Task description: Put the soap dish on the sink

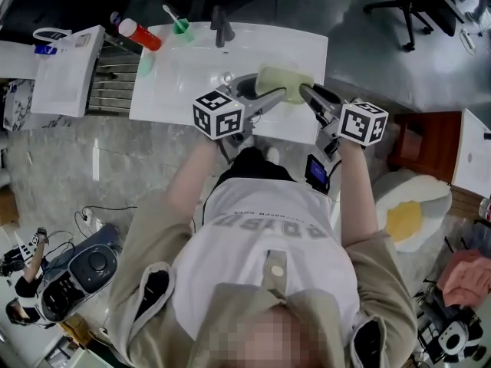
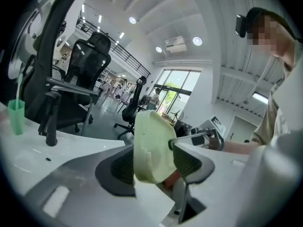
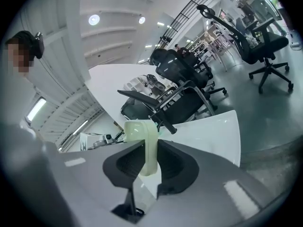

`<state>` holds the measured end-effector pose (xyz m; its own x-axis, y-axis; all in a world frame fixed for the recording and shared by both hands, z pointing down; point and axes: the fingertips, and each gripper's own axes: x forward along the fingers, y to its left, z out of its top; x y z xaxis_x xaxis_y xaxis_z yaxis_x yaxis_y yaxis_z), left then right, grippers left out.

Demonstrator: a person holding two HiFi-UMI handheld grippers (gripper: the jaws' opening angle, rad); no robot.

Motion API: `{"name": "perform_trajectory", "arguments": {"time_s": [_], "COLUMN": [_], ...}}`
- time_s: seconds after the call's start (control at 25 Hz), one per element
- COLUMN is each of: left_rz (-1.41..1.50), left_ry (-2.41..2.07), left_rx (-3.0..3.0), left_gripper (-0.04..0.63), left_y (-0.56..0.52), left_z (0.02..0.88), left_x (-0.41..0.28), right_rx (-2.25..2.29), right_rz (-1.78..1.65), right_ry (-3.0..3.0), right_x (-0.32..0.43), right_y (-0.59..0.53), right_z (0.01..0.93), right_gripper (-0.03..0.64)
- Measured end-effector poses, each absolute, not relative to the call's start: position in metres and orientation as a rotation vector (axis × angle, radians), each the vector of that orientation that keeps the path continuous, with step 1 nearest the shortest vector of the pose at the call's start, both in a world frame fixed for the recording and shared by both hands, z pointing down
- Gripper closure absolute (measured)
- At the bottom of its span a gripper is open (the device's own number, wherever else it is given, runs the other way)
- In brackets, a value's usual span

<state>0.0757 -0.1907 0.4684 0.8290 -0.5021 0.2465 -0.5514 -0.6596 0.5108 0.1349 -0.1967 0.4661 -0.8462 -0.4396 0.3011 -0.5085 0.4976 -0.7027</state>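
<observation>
**Around the sink, edge by edge**

The tap point(image 1: 222, 27) stands at the middle of the sink's point(image 1: 173, 83) far edge. The cup point(image 1: 181, 26) is just left of it, and the bottle point(image 1: 140, 34) lies at the far left corner. The drain point(image 1: 227, 77) sits in the middle. A rack point(image 1: 111, 75) is just beside the left edge. The soap dish point(image 1: 282, 83) is over the near right part, right of the drain. Whether it rests on the sink cannot be told. It lies between the left gripper point(image 1: 265, 98), reaching in from the near edge, and the right gripper point(image 1: 305, 92), reaching in from the near right corner. The right one's jaws are on its rim. An office chair point(image 1: 399, 6) stands well behind the far right corner.
</observation>
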Motion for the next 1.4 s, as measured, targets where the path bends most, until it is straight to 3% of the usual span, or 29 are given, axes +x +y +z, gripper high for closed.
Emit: {"name": "perform_trajectory", "arguments": {"time_s": [0.24,0.44,0.76,1.4], "left_rz": [0.407,0.607,0.694,1.155], "left_ry": [-0.787,-0.765,-0.708,-0.741], "left_rx": [2.540,2.642,2.763,2.771], "left_gripper": [0.265,0.256,0.229,0.218], "left_y": [-0.201,-0.212,-0.231,-0.260], "left_z": [0.492,0.504,0.510,0.598], "left_x": [0.073,0.073,0.057,0.040], "right_rx": [0.866,0.897,0.943,0.936], "right_rz": [1.323,1.338,1.409,1.477], "right_ry": [-2.595,-2.541,-2.473,-2.343], "right_x": [0.134,0.133,0.129,0.115], "right_y": [-0.206,-0.216,-0.238,-0.275], "right_z": [0.478,0.494,0.522,0.574], "right_gripper": [0.551,0.551,0.552,0.552]}}
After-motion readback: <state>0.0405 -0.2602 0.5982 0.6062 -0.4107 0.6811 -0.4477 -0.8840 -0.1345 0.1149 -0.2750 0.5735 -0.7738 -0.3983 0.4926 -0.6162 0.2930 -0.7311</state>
